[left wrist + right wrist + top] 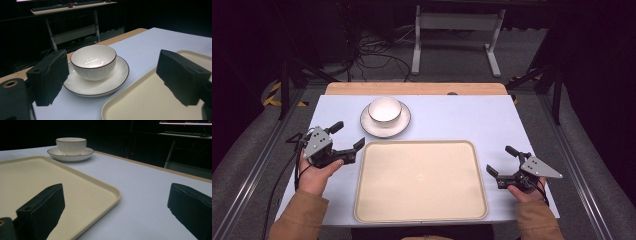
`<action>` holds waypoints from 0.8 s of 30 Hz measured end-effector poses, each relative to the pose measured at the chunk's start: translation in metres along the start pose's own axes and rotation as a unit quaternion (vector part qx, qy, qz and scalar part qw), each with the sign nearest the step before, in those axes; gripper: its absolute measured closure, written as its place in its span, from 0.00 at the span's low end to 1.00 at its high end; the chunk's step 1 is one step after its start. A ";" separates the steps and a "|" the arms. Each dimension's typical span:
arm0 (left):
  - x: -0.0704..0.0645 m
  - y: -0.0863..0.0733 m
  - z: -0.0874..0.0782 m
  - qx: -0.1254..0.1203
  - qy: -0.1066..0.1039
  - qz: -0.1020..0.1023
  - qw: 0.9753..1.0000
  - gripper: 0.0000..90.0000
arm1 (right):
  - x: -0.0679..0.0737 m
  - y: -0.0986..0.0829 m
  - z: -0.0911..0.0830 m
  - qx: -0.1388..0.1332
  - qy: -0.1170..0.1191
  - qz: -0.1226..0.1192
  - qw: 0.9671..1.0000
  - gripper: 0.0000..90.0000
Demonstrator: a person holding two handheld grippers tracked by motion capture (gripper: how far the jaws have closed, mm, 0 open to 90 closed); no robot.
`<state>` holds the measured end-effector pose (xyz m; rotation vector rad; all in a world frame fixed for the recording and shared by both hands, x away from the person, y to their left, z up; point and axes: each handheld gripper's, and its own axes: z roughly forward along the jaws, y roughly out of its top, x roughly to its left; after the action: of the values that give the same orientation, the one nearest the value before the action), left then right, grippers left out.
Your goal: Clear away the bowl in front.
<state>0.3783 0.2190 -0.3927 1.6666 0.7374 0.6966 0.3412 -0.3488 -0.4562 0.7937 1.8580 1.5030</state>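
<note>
Now the white bowl sits in its saucer at the far side of the table, just beyond the beige tray; the left gripper stands near it with jaws spread wide and empty; the right gripper, equally wide and empty, rests right of the tray.

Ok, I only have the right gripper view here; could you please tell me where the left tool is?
Observer: The left tool is open beside the tray's far left corner, aimed at the bowl.
Operator: Is the bowl empty?
Observer: Yes, the left gripper view shows its inside bare.
Operator: Is anything on the tray's near half?
Observer: No, the high view shows it bare throughout.
</note>
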 end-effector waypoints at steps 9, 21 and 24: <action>0.020 0.008 0.023 0.002 -0.001 -0.015 1.000 0.16 | 0.002 0.001 0.001 0.008 0.005 -0.013 1.000 0.04; 0.038 0.019 0.043 0.005 0.002 -0.024 1.000 0.15 | 0.001 0.001 0.001 0.008 0.008 -0.006 1.000 0.04; 0.041 0.024 0.050 0.010 0.005 -0.020 1.000 0.14 | 0.000 0.001 0.001 0.007 0.008 -0.004 1.000 0.04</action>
<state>0.4449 0.2163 -0.3757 1.6628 0.7847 0.6712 0.3420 -0.3475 -0.4559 0.7833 1.8827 1.4966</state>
